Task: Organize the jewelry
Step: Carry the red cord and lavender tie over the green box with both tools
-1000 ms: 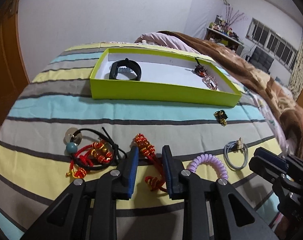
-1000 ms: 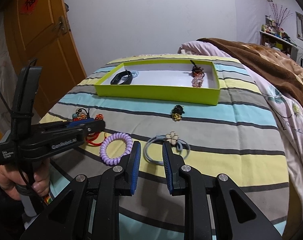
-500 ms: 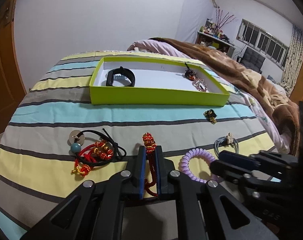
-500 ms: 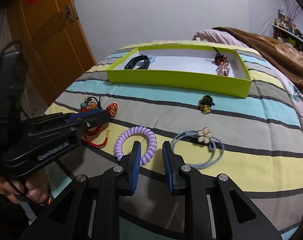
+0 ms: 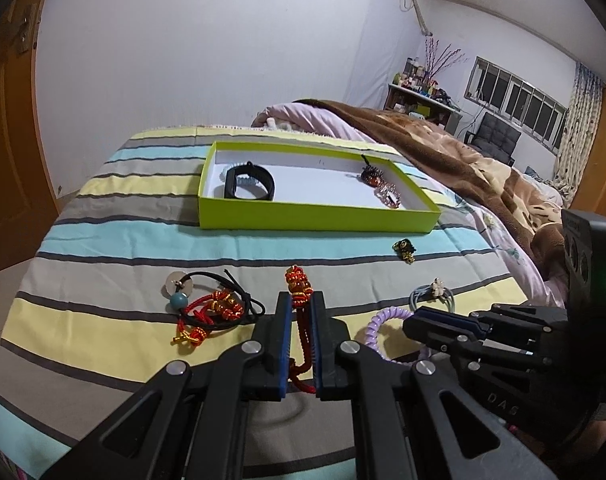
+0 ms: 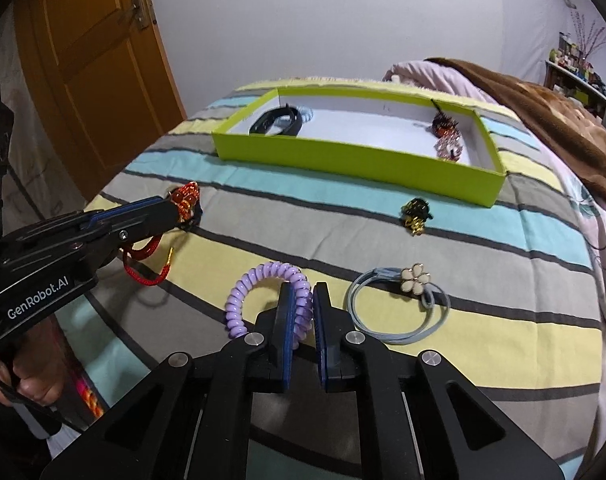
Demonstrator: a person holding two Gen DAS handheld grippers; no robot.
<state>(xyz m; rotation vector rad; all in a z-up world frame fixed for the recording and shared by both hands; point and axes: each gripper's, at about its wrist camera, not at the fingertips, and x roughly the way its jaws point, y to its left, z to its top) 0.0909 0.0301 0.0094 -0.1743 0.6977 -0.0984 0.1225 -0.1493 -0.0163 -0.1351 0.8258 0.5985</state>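
The left gripper (image 5: 301, 312) is closed on a red cord bracelet (image 5: 301, 312) with orange beads; the cord runs between both blue pads and its beaded end stands up past the fingertips. In the right wrist view this bracelet hangs from the fingers, with a loop of cord dropping to the bedspread (image 6: 483, 336).

The right gripper (image 6: 303, 304) is closed on the purple coil hair tie (image 6: 263, 276). One side of the coil is pressed between the pads, and the rest of the ring arches up and to the left, partly off the cloth.

The green tray (image 5: 319, 216) lies further back on the striped bedspread, well apart from both grippers. Its low near wall faces them. Inside, a black band (image 5: 250, 184) lies at the left end and two beaded pieces (image 5: 383, 188) at the right end; the white middle of the floor is bare.

Between the grippers and the tray the stripes are mostly free. A small black and gold clip (image 6: 415, 216) lies there, near the right corner of the tray. A pale blue hair tie with a white flower (image 6: 399, 304) lies just beside the right gripper on its right. A pile of black and red cords with a blue bead (image 5: 211, 308) lies left of the left gripper. A brown blanket (image 5: 463, 160) borders the right side of the bed.
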